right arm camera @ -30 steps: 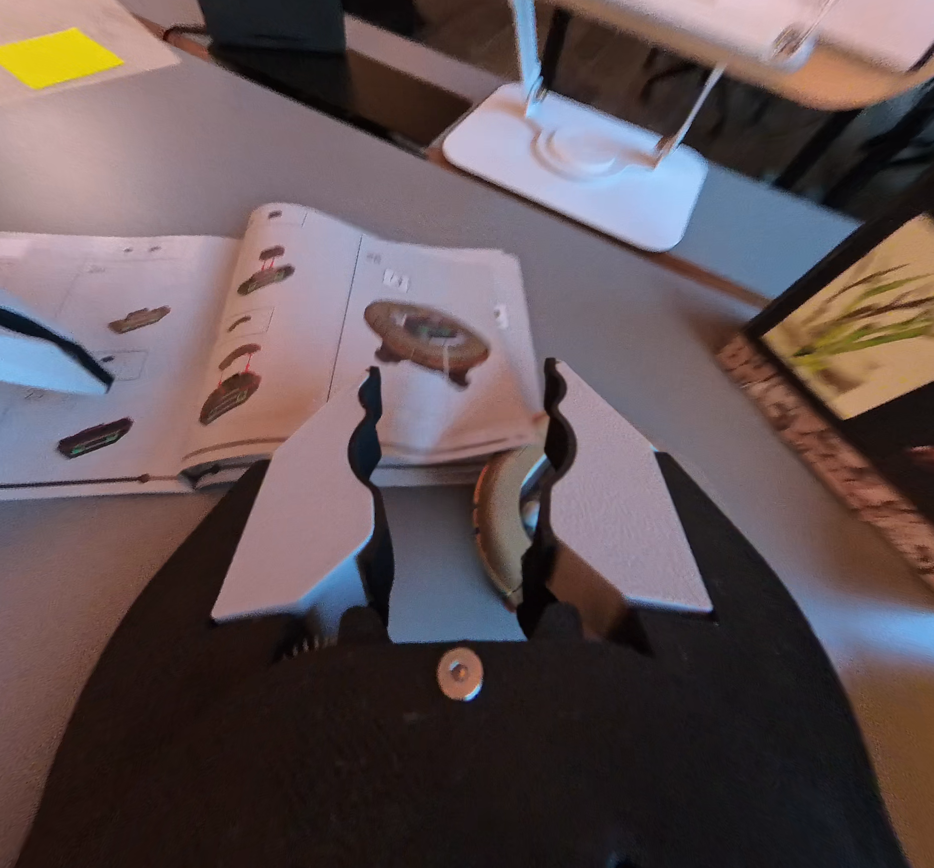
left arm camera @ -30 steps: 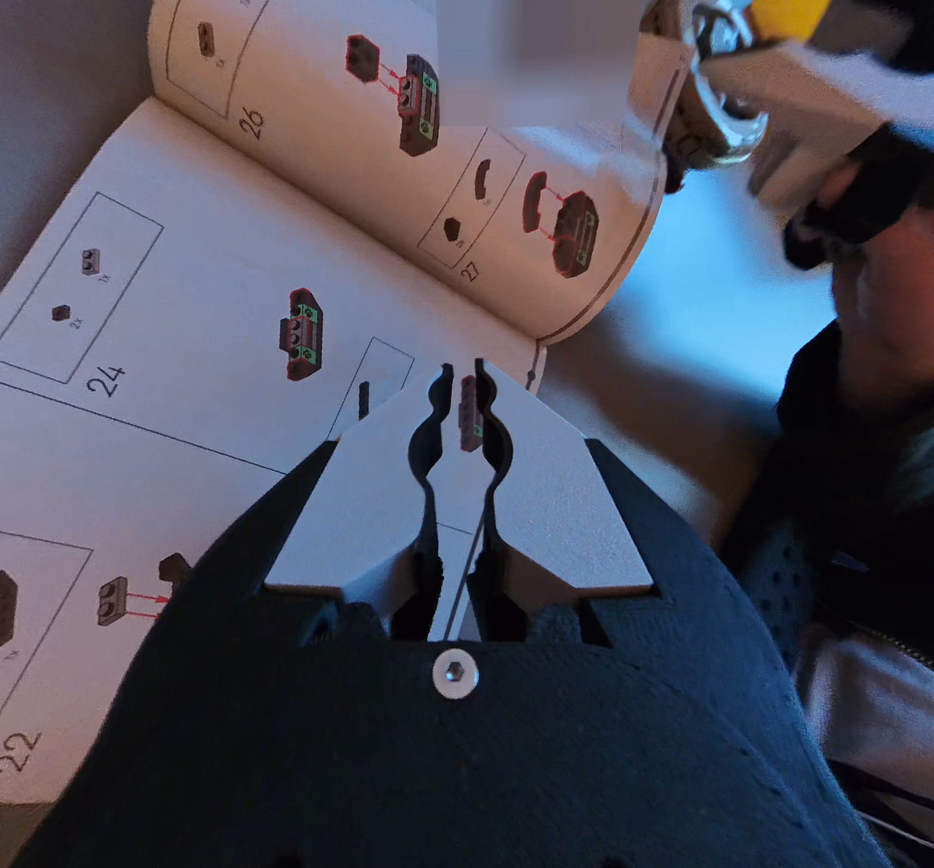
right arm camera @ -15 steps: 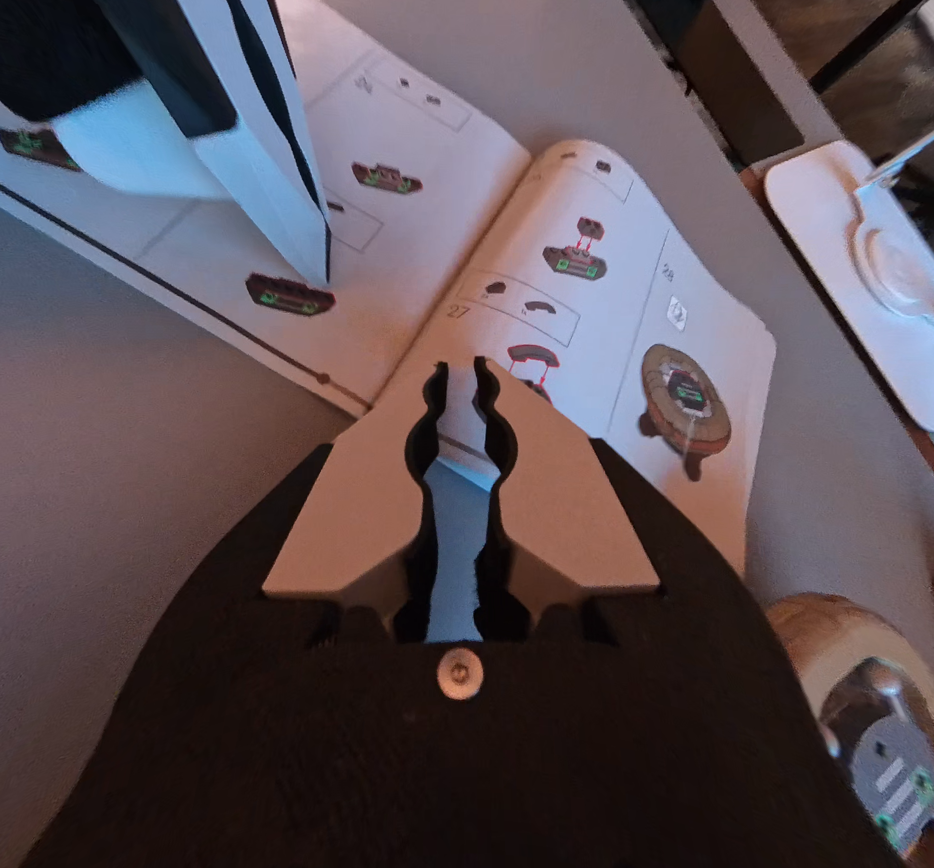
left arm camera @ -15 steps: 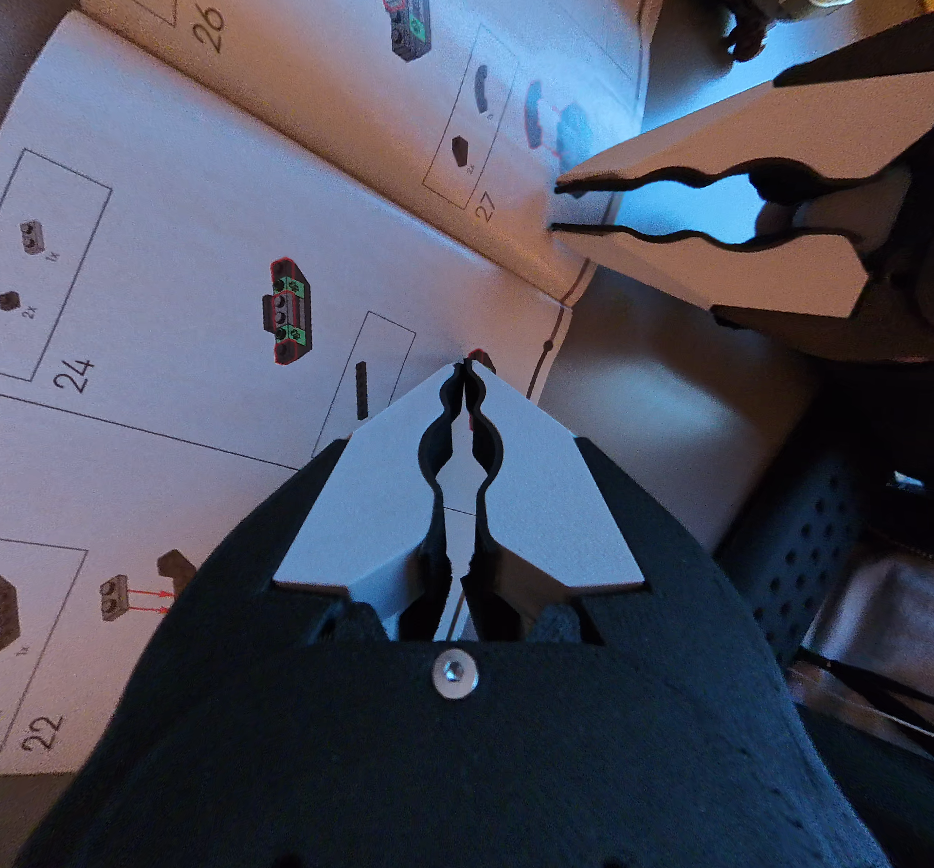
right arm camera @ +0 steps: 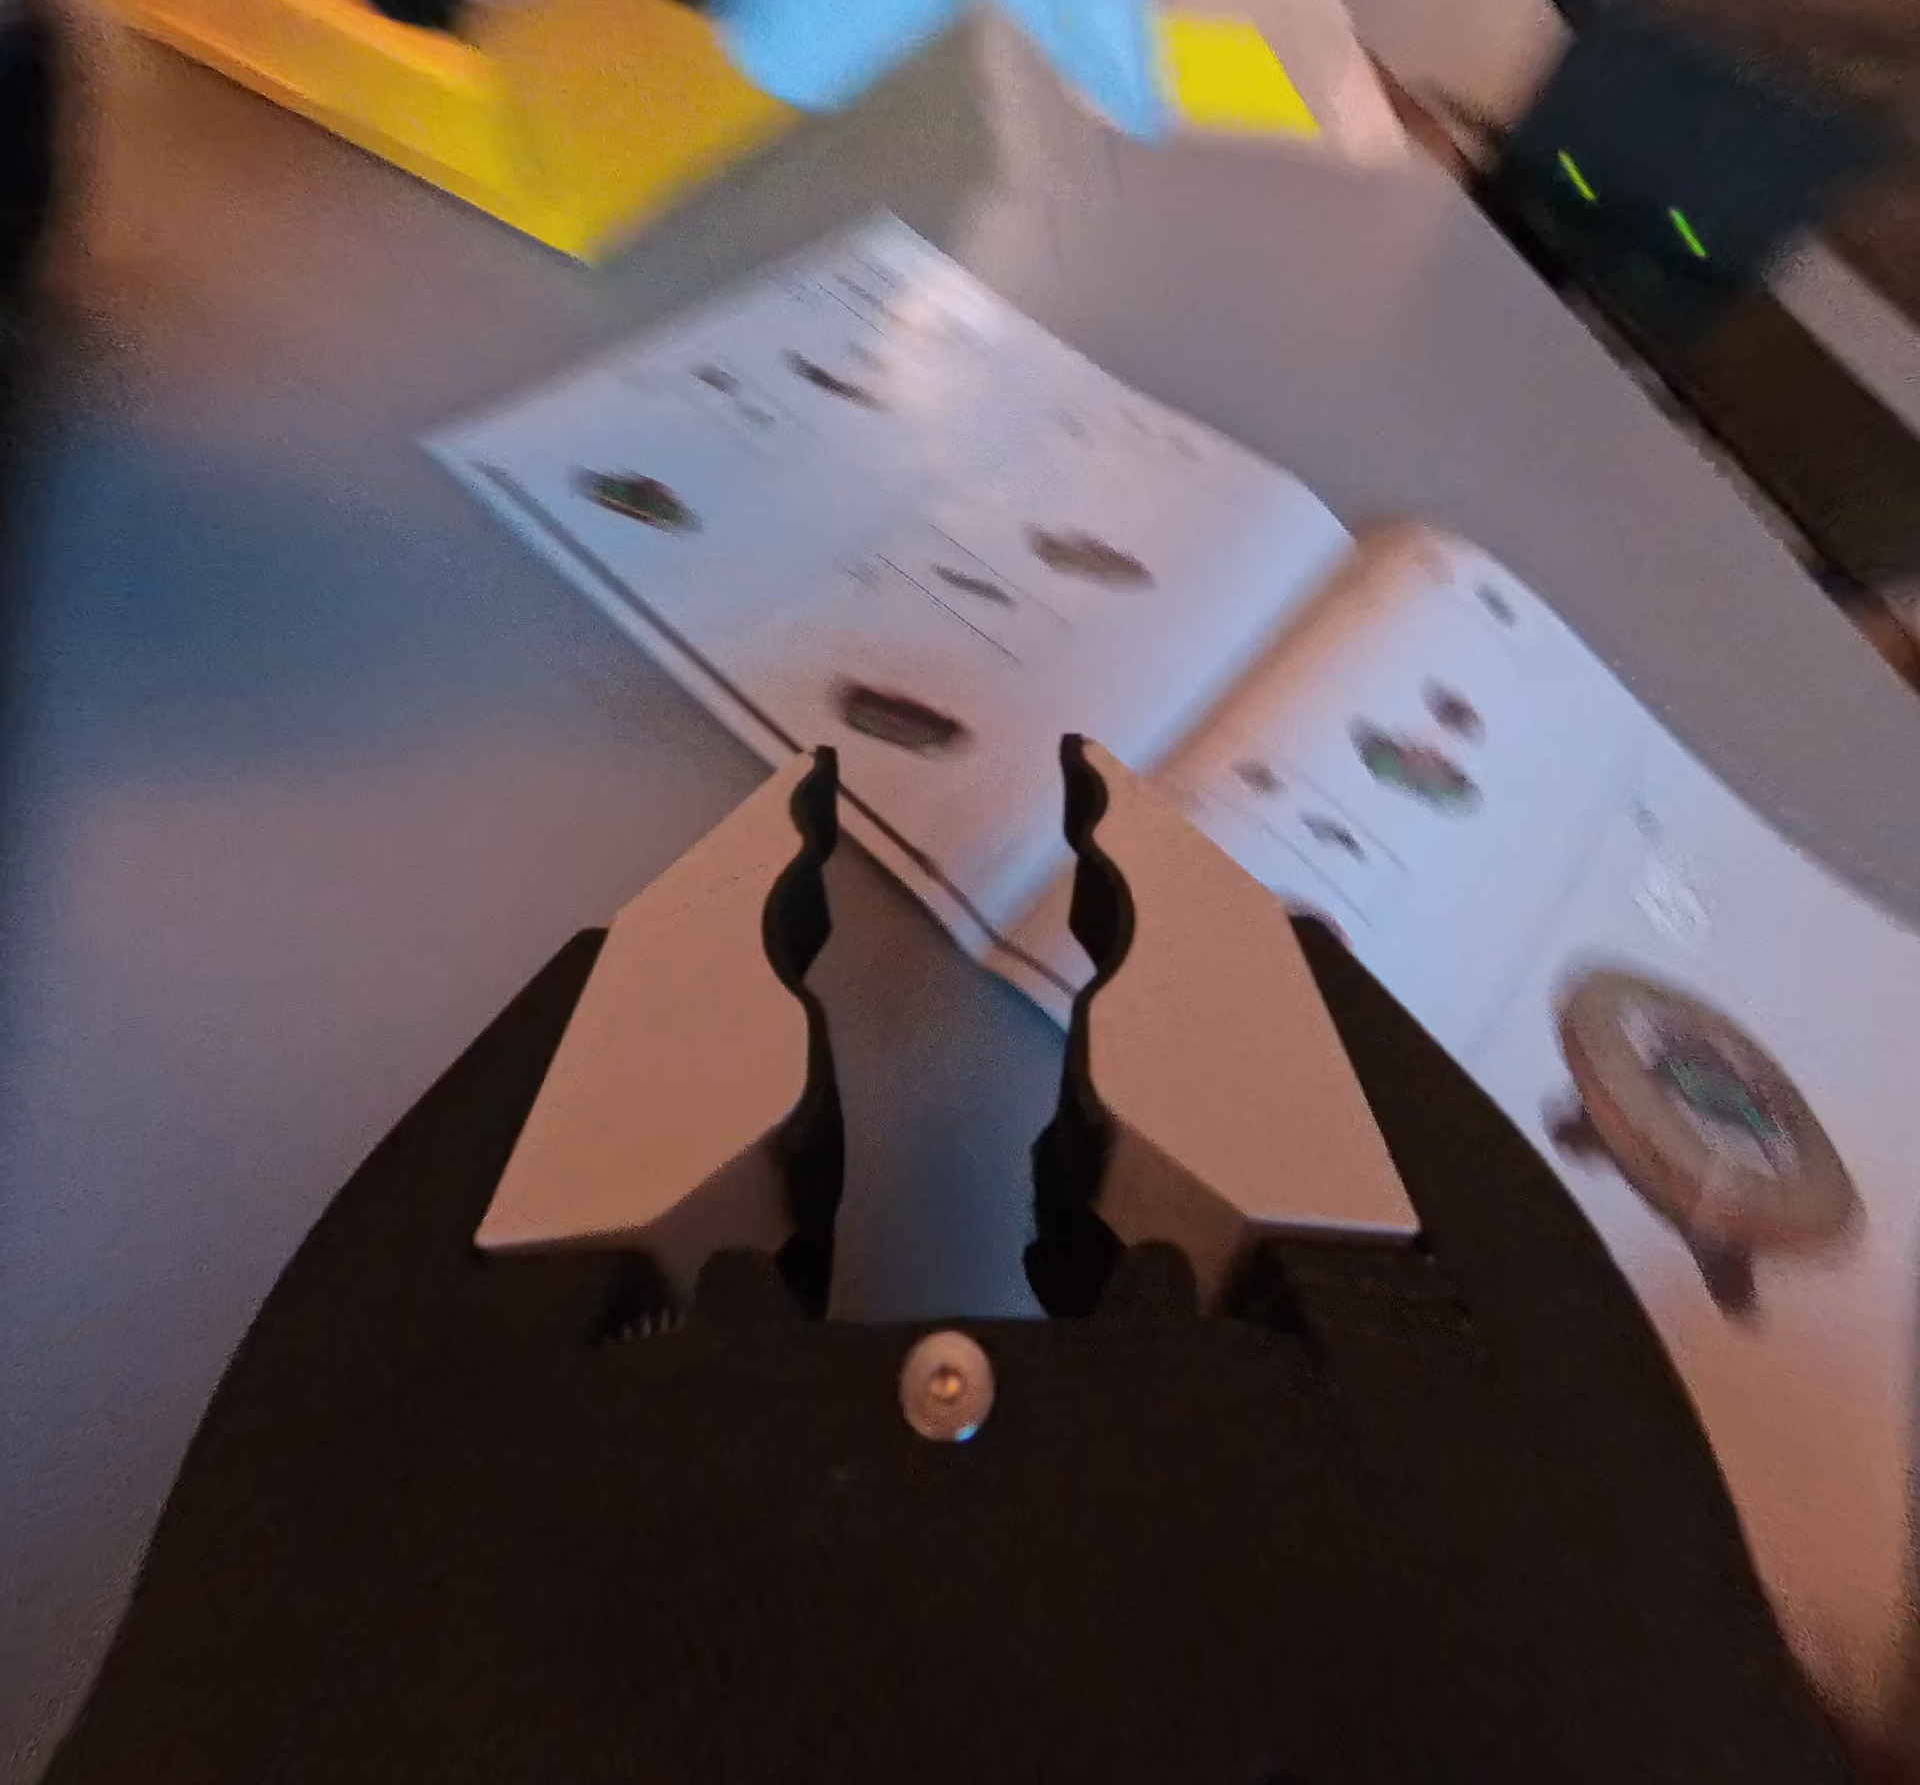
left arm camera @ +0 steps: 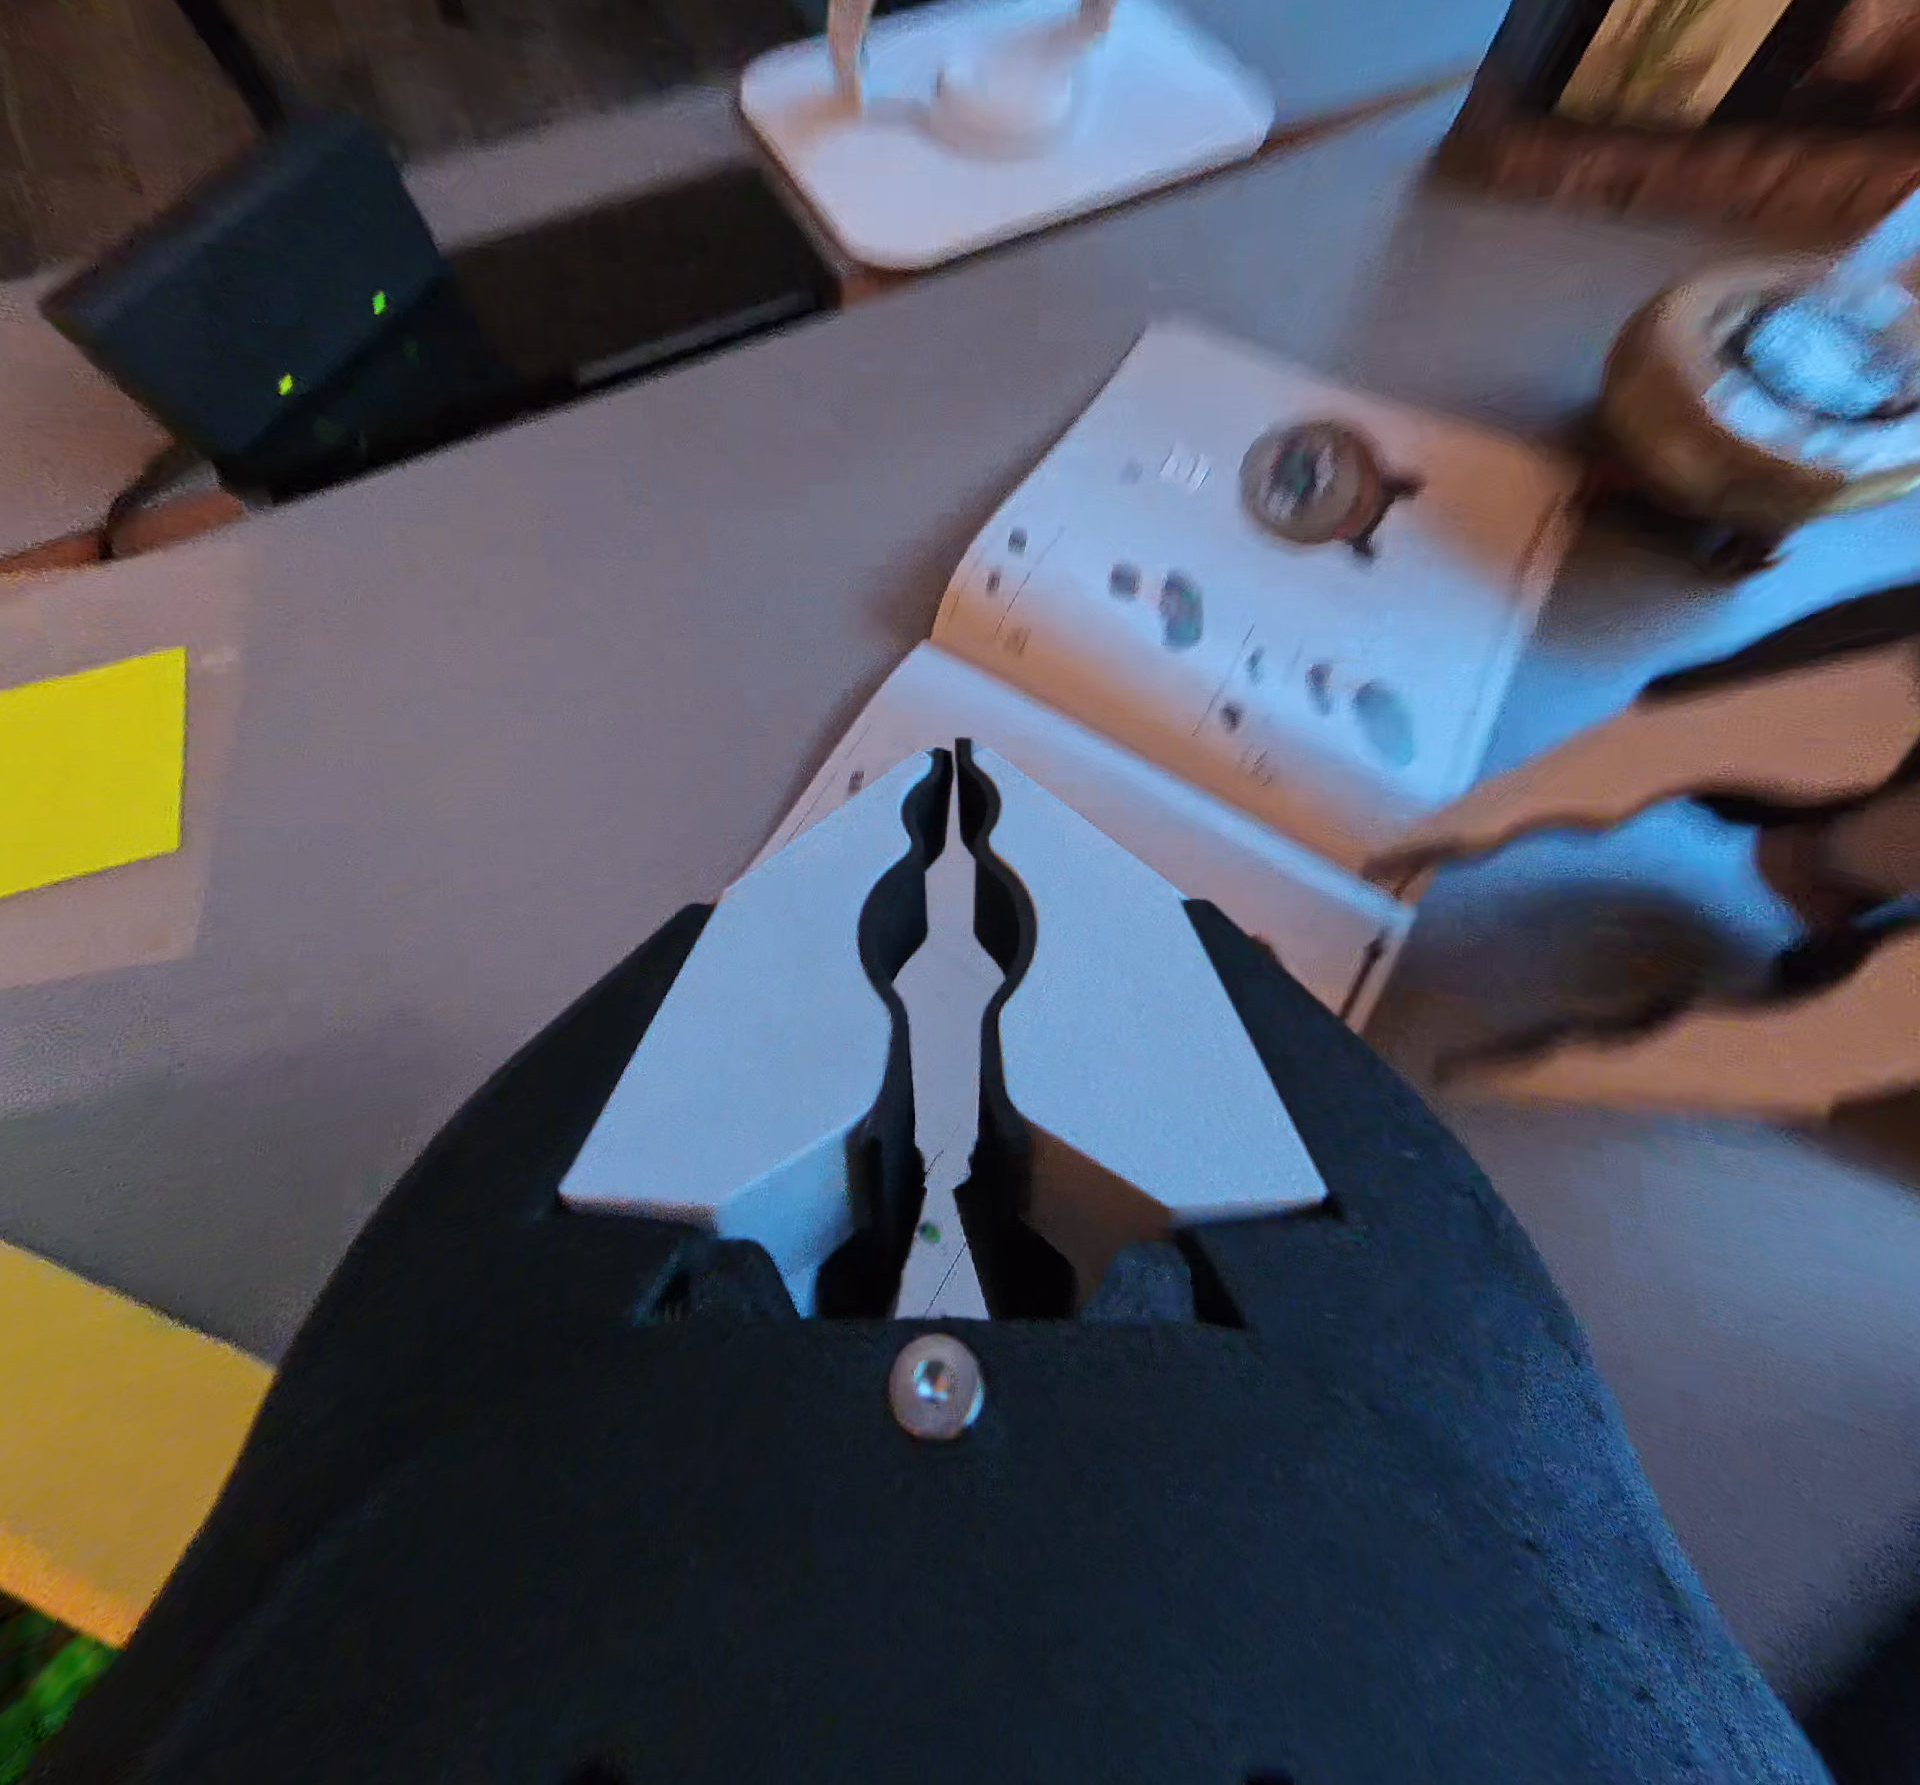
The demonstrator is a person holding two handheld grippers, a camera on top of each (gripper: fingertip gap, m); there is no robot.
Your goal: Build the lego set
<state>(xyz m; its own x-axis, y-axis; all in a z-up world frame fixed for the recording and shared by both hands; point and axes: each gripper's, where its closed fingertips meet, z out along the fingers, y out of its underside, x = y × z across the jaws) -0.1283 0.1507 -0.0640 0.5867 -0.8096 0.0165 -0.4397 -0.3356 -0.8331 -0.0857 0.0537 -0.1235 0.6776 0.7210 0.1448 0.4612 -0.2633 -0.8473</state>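
Two views, both smeared by motion, showed the same grey table (left arm camera: 540, 696).

In the left wrist view, the left gripper (left arm camera: 954, 761) filled the lower middle of the frame, its jaws all but closed with the tips nearly touching and nothing between them. Just beyond the tips lay the open instruction booklet (left arm camera: 1247, 613), its printed diagrams and step marks too blurred to make out. A round tan lego model (left arm camera: 1704, 426) with a clear top sat at the right edge, past the booklet's far corner. The right gripper (left arm camera: 1392, 862) reached in from the right, low over the booklet's edge. A yellow note (left arm camera: 88, 769) lay at the left, a black box (left arm camera: 270, 301) with green lights at upper left, a white stand base (left arm camera: 997, 146) at top centre.

In the right wrist view, the right gripper (right arm camera: 945, 756) pointed up from the bottom centre with its jaws apart and empty, tips over the booklet (right arm camera: 935, 540) near its lower edge. A yellow box (right arm camera: 499, 104) sat at upper left. The left gripper (right arm camera: 1132, 114) hung blurred at top centre.
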